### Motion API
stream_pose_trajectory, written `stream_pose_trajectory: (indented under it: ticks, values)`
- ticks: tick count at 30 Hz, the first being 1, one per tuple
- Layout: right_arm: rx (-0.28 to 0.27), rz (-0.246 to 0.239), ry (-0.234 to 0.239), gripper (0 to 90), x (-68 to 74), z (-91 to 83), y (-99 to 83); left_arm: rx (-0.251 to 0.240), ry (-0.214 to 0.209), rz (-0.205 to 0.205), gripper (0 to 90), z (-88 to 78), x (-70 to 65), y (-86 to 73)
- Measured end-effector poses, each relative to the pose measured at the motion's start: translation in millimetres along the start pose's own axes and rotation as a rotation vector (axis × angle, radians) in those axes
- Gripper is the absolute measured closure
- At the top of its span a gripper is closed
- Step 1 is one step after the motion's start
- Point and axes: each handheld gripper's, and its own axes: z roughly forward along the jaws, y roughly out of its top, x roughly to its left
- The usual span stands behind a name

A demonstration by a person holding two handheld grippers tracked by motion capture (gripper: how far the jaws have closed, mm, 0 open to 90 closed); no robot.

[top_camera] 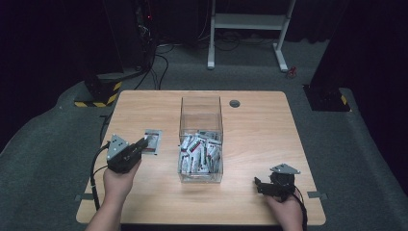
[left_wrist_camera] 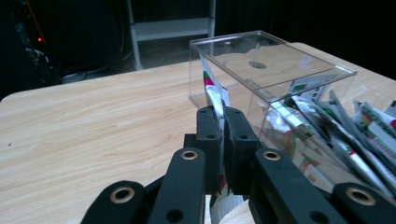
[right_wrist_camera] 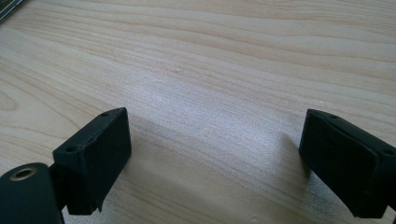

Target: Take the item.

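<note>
My left gripper [top_camera: 143, 143] is shut on a silver packet [top_camera: 153, 140] with red and green print, low over the wooden table [top_camera: 260, 130], left of a clear plastic box [top_camera: 201, 108]. In the left gripper view the packet [left_wrist_camera: 214, 92] stands on edge between the closed jaws of the left gripper [left_wrist_camera: 223, 116], with the box [left_wrist_camera: 275, 65] just beyond to the right. Several similar packets [top_camera: 199, 155] lie heaped in the box's near end [left_wrist_camera: 341, 135]. My right gripper [top_camera: 258, 185] rests near the front right of the table, open [right_wrist_camera: 215, 154], with bare wood between its jaws.
A round cable hole [top_camera: 235, 103] sits in the table behind the box. A white metal frame [top_camera: 248, 21] stands on the floor beyond the table. Dark equipment with a yellow-black striped base [top_camera: 98, 98] and cables lies at the far left.
</note>
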Motion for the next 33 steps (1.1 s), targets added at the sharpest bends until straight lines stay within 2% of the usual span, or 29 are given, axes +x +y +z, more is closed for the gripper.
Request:
stream_pose_trajectory:
  ticks: [7, 13, 24, 33]
  values:
    - [0.000, 0.000, 0.000, 8.8, 0.0, 0.0, 0.0, 0.019, 0.020, -0.042, 85.9, 9.1, 10.7, -8.4]
    - [0.000, 0.001, 0.000, 8.8, 0.1, 0.0, 0.0, 0.041, 0.035, -0.050, 85.9, 16.7, 15.0, -14.1]
    - [0.000, 0.000, 0.000, 8.8, 0.0, 0.0, 0.0, 0.072, 0.035, -0.069, 85.9, 29.8, 13.6, -23.3]
    - [0.000, 0.000, 0.000, 8.8, 0.0, 0.0, 0.0, 0.099, 0.039, -0.067, 85.9, 40.2, 12.8, -27.2]
